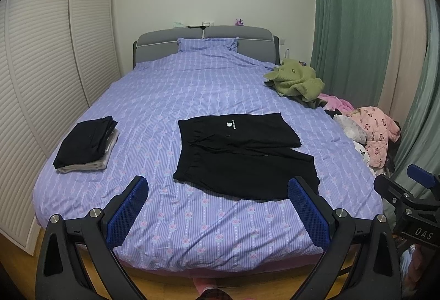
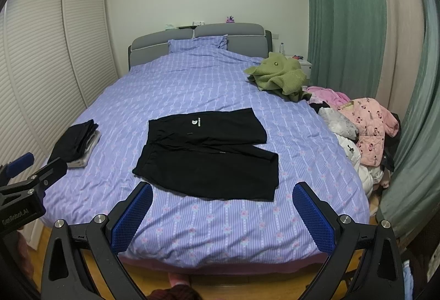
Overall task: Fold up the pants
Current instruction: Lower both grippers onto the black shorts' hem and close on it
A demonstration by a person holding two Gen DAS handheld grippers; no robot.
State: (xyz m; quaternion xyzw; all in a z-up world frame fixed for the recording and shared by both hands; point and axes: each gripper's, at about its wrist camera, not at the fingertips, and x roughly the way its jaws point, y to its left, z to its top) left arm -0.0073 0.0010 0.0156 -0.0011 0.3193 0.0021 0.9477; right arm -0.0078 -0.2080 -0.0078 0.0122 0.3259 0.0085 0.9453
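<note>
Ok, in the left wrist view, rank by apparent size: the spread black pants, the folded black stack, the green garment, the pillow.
1. Spread black pants, clearly largest.
2. Folded black stack.
3. Green garment and pillow: similar, both farther away, so unranked.

- The bed, in a purple striped floral cover, is carrying everything.
- Black shorts are lying spread flat near its foot.
- A folded clothes stack is sitting at the left edge.
- An olive green garment and a pink jacket are lying heaped along the right.
- A pillow is resting at the headboard.

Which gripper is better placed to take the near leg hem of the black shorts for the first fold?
Probably the right gripper: the near hem of the black shorts lies on the right side. Both grippers are open.
</note>
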